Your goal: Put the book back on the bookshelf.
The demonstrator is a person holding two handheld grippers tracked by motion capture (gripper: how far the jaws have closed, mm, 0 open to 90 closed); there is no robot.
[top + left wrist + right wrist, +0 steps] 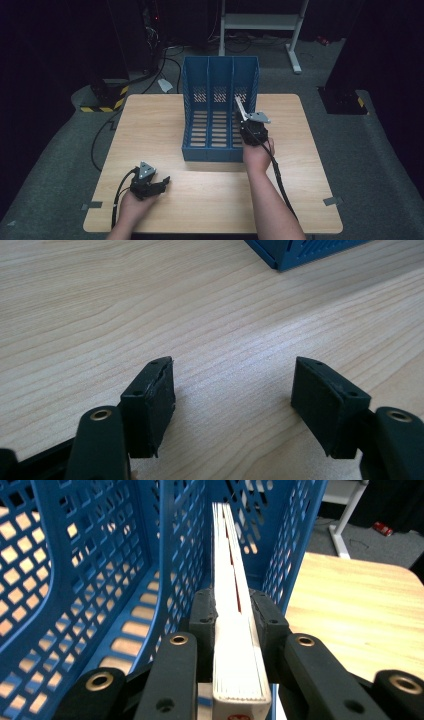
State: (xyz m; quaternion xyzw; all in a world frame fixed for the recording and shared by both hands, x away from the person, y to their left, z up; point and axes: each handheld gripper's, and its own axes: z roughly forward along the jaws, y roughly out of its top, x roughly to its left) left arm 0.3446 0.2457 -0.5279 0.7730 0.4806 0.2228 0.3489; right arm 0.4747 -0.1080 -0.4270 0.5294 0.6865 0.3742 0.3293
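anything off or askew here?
Nothing stands out. The blue file rack stands square on the table; the right gripper grips a thin white book edge-on over the rack's right slot. The left gripper rests open.

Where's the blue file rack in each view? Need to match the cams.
High view: blue file rack at table centre, far half, its open front facing the person.
Left gripper view: one corner of it at the top edge, right of centre.
Right gripper view: its lattice walls across the left and middle, around the white book held in the right gripper.
Shared landmark: wooden table.
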